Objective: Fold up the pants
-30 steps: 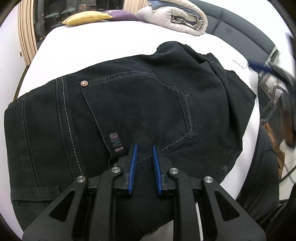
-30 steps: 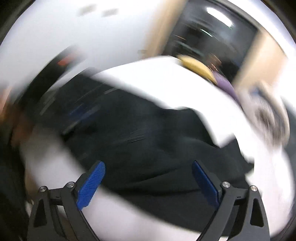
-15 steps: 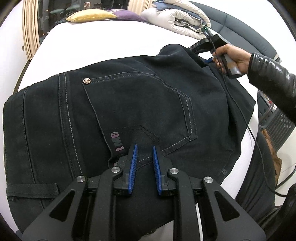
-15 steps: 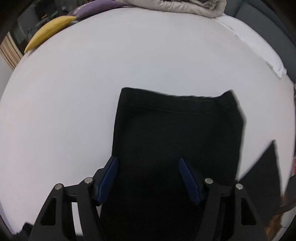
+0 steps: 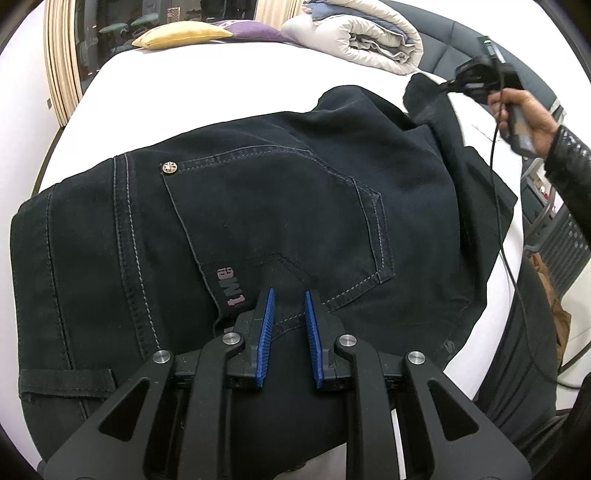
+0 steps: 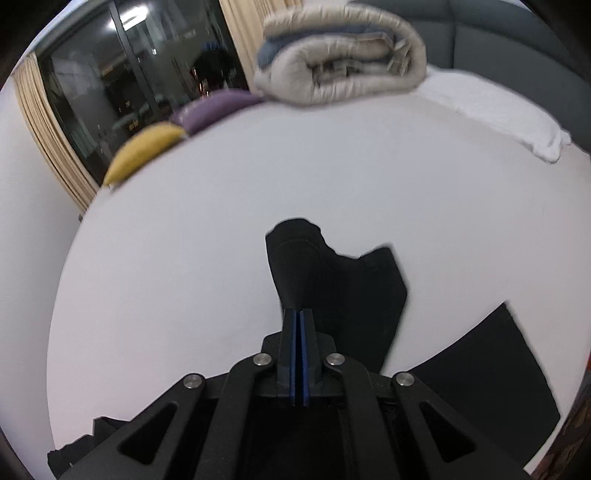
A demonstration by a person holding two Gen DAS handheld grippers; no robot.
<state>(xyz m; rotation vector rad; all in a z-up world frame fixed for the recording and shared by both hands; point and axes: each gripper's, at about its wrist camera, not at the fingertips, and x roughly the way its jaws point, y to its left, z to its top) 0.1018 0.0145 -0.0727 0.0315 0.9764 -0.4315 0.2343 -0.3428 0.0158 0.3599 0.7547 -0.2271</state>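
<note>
Black jeans (image 5: 258, 206) lie on a white bed (image 5: 207, 81), back pocket up, waistband at the left. My left gripper (image 5: 289, 295) rests on the seat below the pocket, its jaws a narrow gap apart with denim between them. My right gripper (image 6: 298, 314) is shut on the hem of a pant leg (image 6: 332, 280) and holds it lifted above the sheet. In the left wrist view it (image 5: 448, 85) shows at the upper right, pinching the leg end (image 5: 424, 96) raised over the pile.
A rolled duvet (image 5: 365, 37) and yellow (image 5: 181, 35) and purple (image 5: 247, 27) pillows lie at the far side of the bed. A white towel (image 6: 491, 107) lies at the right. A cable (image 5: 506, 236) hangs from the right gripper. Chair and bags stand right of the bed.
My right gripper has shut on the pant leg hem and lifted it off the sheet, to the right. The left gripper has stayed in place.
</note>
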